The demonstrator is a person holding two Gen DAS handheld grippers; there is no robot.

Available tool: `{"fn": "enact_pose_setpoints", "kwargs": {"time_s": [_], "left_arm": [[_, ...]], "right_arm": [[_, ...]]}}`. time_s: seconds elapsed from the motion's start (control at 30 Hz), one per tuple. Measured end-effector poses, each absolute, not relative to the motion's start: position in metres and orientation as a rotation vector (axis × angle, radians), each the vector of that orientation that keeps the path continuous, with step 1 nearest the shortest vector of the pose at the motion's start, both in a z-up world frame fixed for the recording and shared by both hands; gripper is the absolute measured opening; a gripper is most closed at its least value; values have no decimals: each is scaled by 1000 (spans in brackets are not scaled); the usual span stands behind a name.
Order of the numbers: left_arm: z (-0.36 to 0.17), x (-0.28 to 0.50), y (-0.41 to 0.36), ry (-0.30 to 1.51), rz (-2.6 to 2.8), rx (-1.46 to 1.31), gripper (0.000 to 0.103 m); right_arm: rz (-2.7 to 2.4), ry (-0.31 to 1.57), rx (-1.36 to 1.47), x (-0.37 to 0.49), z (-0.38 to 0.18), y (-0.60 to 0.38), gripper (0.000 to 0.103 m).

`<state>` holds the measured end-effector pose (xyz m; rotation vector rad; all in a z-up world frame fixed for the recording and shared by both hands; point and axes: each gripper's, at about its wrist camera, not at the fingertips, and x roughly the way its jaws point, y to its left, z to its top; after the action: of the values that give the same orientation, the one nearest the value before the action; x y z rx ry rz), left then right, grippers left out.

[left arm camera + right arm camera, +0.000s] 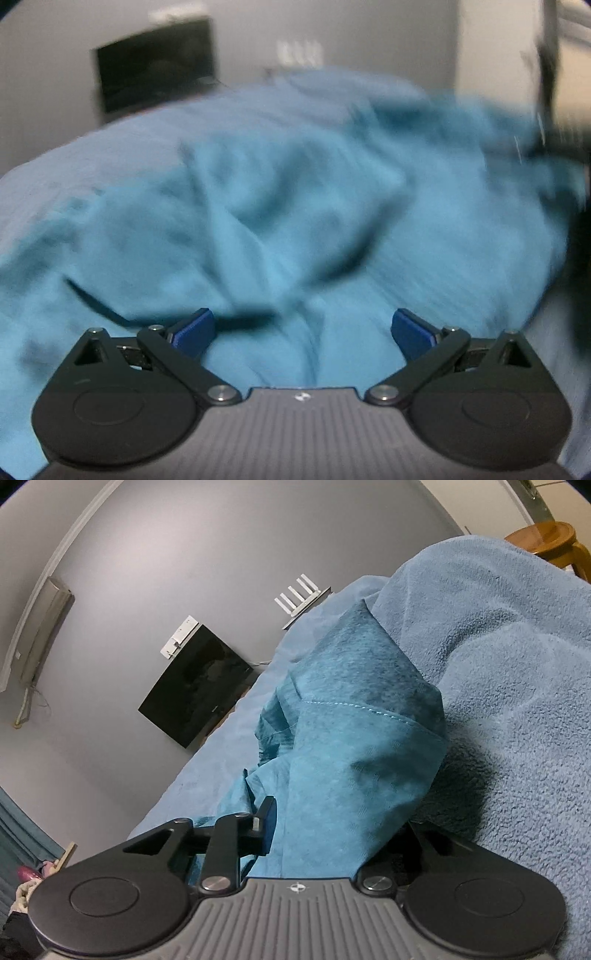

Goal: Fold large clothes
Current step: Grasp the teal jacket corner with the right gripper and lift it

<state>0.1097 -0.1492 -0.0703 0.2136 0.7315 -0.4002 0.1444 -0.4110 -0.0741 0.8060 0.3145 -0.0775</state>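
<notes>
The left gripper (303, 332) hangs above the teal garment (280, 229) with its jaws spread wide and nothing between the blue pads (195, 332); the cloth lies rumpled directly ahead of and below the fingers, blurred in this view, spread over a paler blue bed cover (110, 147). Beyond the garment, ahead and to the left of this tool, a dark screen (155, 62) stands against the grey wall. At the right gripper (332, 830) a thick fold of the same teal garment (354, 746) rises straight ahead from between the fingers, a stitched hem crossing it higher up. The left finger (267, 823) stands just beside the cloth; the right finger is hidden behind the fold, so whether the pads press on the fabric cannot be told. To the right of this tool lies a fleecy light blue blanket (517, 701), touching the garment's edge. Far ahead and to the right stands a wooden stool (550, 539).
</notes>
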Motion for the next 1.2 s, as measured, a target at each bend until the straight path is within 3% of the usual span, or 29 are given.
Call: {"fn": "enact_pose_setpoints", "kwargs": {"time_s": [0.1,0.37,0.53,0.67,0.93,1.1,1.2], "left_arm": [[-95,96,-158,729,-390,245,103],[-62,76,-120,617,-356,172,103],[-84,84,-100,780,-354,227,103],[-88,84,-108,778,-357,280,103],[-51,102,-106,577,-250,187,103],[-75,138,-121,659,-135,287,103],[-92,143,-113,724,-148,240,103]], "right_arm": [[-56,334,807,152,-76,-415,31],[-54,328,770,156,-70,-415,33],[-51,333,779,156,-70,-414,34],[-55,339,772,156,-72,-413,34],[-73,329,758,155,-70,-408,34],[-70,300,649,153,-60,-393,13],[-22,245,497,143,-45,-368,11]]}}
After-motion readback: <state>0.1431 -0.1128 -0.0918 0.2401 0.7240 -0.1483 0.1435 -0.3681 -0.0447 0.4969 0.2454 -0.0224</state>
